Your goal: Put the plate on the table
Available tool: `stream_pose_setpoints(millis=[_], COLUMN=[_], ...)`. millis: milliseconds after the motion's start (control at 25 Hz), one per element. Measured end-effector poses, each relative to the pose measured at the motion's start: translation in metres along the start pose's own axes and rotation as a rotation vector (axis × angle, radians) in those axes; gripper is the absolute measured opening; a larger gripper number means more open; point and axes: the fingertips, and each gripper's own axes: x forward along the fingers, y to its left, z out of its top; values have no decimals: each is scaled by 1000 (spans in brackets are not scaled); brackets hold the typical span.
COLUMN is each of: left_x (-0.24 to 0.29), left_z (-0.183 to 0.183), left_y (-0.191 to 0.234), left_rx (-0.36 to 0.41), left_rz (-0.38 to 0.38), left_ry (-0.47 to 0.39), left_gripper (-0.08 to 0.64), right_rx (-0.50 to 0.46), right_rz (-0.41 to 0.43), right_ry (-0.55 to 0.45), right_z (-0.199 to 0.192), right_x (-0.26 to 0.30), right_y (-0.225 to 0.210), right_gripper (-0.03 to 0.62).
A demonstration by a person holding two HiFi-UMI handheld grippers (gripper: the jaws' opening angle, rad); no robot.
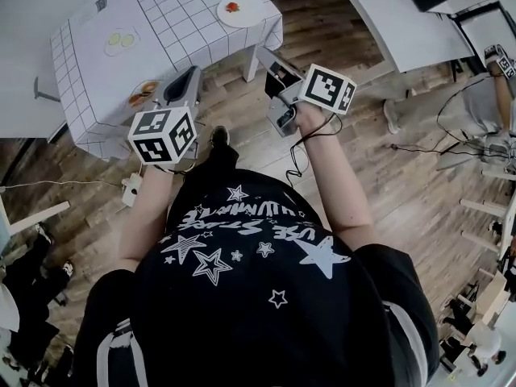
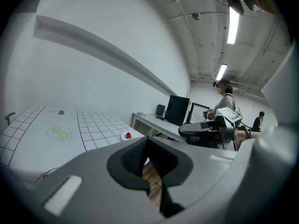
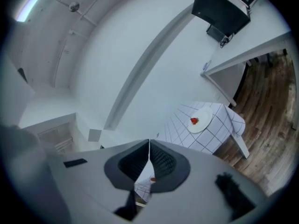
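While both closed and empty, left gripper [image 2: 147,141] and right gripper [image 3: 149,143] before one table [image 1: 181,18] with three plates [image 1: 232,8] [image 1: 121,40] [image 1: 142,93].

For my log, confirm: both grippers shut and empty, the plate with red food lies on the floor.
Wrong: the head view shows that plate on the table, not the floor. Left gripper and right gripper are shut and empty.

- The wooden floor [image 1: 419,176] shows in the slit between the left fingers [image 2: 133,160] and lies up and right of the right fingers [image 3: 163,162].
- A black monitor [image 2: 178,110] stands on a long white tabletop [image 2: 149,123], beyond the left fingers.
- A person [image 2: 227,99] stands farther off, up-right of them.
- Ceiling lights [image 2: 232,24] hang high above them.
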Motion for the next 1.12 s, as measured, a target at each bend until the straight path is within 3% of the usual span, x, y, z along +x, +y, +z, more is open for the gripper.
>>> stream_pose_setpoints(millis=[160,440,560,840,1120], left_x=[-34,-78,-84,-100,-169], left_z=[-11,-28,-34,-45,-53], left_y=[-12,-13,-7,-3,-6], left_rx=[10,9,7,4,-39], left_rz=[22,78,85,34,-5], left_ry=[-2,28,45,56,73], left_gripper=[8,8,8,8,8], right_rx=[-60,16,-15,-69,-127], right_rz=[22,70,61,36,12], right_ry=[-4,-22,-26,-34,-42], right_z=[-22,-53,-57,-76,-114], right_x=[-18,-26,-26,-36,-44], right_y=[16,20,17,26,85], right_gripper=[17,17,17,17,17])
